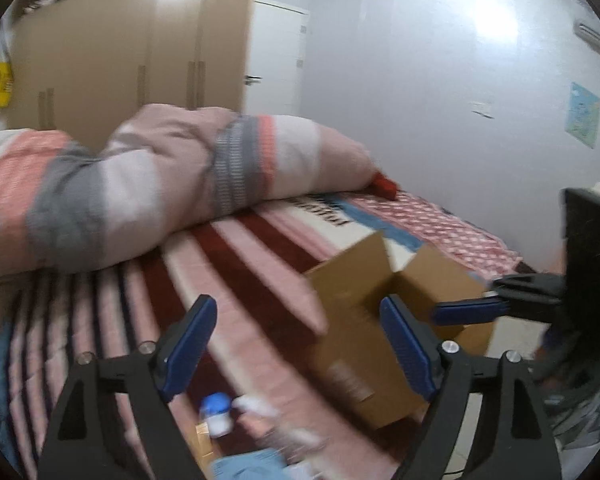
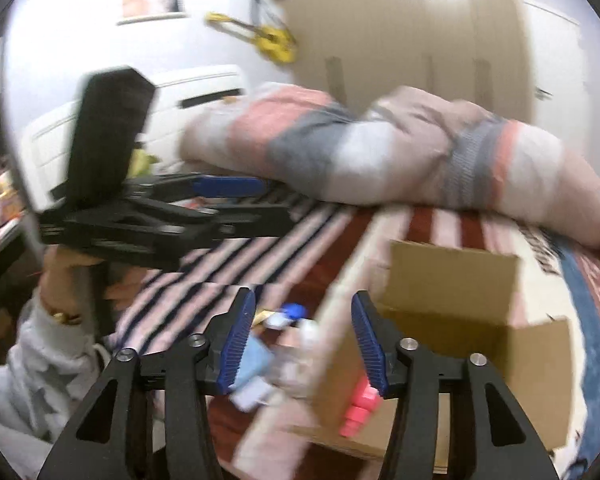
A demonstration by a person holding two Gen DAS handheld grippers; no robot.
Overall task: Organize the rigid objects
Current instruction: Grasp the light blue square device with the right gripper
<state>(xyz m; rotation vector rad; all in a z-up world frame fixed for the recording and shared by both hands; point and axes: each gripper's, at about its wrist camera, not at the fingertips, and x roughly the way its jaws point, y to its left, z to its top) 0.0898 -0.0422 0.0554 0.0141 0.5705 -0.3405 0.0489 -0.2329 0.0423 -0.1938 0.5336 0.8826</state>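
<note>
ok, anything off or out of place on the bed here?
Small items lie loose in a jumbled heap on the blanket beside the box, too blurred to identify. A pink block is already inside the box. No visible damage or spills.

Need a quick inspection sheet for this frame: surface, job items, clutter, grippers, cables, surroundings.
Surface: striped red-and-pink bedspread.
Job's things: open brown cardboard box at the bed edge, pink blocky plastic item in front of its wall; small blue-capped white bottle and blurred pale items on the bed.
Clutter: rolled pink-grey striped duvet.
Grippers: left gripper open, empty; right gripper open, empty.
Cables: nothing seen.
Surroundings: tan wooden wardrobe, white door, yellow toy guitar on the wall.
</note>
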